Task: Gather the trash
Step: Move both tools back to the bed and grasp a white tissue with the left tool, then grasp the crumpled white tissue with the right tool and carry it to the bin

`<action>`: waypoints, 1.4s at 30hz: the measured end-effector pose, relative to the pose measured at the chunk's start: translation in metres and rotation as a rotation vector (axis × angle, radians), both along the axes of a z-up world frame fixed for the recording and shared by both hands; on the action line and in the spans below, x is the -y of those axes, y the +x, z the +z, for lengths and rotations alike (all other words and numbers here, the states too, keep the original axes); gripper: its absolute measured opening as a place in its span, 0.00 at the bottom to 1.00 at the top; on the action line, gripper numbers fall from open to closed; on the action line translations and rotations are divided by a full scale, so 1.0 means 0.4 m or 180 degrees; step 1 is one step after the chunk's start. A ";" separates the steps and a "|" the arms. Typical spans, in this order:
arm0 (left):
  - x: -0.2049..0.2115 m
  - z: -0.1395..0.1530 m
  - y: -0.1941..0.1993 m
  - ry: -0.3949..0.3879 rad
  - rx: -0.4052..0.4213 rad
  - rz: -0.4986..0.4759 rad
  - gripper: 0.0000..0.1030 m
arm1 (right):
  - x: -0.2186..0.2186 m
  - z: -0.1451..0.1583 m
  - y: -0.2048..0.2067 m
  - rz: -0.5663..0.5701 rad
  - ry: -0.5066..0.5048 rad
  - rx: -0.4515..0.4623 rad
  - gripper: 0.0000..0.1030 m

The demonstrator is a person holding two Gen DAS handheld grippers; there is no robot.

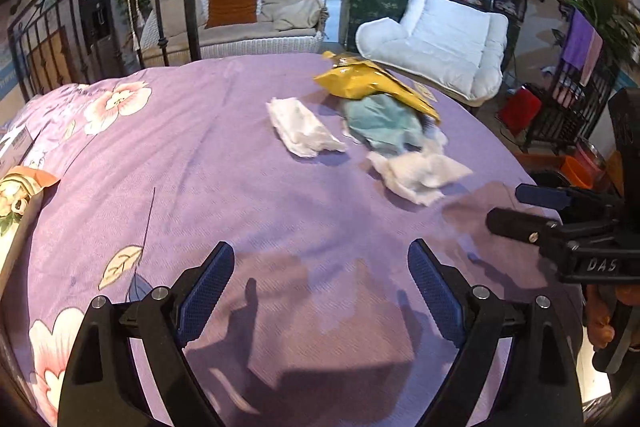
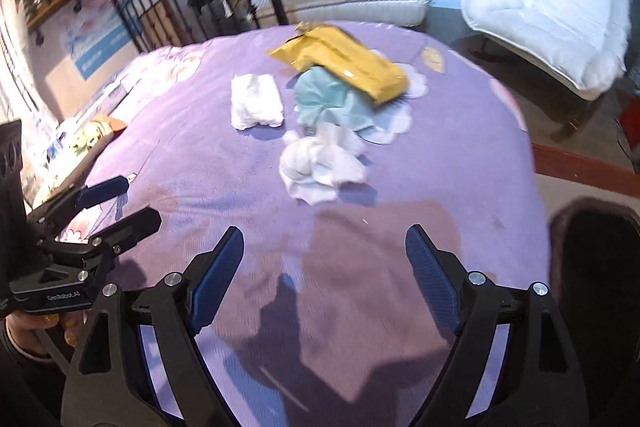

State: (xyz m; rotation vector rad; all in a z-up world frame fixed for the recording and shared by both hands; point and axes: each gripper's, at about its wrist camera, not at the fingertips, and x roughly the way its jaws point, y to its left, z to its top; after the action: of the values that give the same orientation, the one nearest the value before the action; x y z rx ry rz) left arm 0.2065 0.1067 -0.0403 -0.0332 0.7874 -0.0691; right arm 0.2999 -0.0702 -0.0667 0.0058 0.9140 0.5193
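- Left wrist view: the left hand-held gripper (image 1: 320, 291) hangs over the purple floral bedspread (image 1: 192, 163), jaws wide apart, nothing between them.
- Ahead on the bed, the trash lies bunched: a yellow wrapper (image 1: 372, 85) resting on a teal cloth (image 1: 380, 125), with a folded white tissue (image 1: 300, 129) to the left and a crumpled white tissue (image 1: 420, 173) nearer.
- The right hand-held gripper (image 2: 324, 275) is also spread wide and empty, short of the crumpled tissue.
- Beyond the bed stands a white lounge chair (image 1: 444, 43).
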 end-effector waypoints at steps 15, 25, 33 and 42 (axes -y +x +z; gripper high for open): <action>-0.068 -0.032 0.283 -0.0121 -0.0192 0.0121 0.85 | -0.108 -0.059 0.141 0.0259 -0.0419 -0.0167 0.05; -0.032 -0.068 0.374 -0.0229 -0.0352 0.0083 0.22 | 0.009 0.014 0.032 0.0033 0.0032 -0.0018 0.04; -0.038 -0.017 0.259 -0.0339 -0.0152 0.0005 0.07 | 0.053 0.036 -0.027 -0.0133 0.0250 0.0126 0.04; 0.013 0.073 0.050 -0.0325 0.0243 -0.0165 0.07 | 0.104 0.076 -0.108 -0.0227 0.0414 0.0285 0.04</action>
State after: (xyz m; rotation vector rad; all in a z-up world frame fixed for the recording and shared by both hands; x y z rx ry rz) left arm 0.2263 0.1014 -0.0113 -0.1064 0.7081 -0.1590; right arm 0.2569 -0.1116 -0.0361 0.1317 0.7885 0.5081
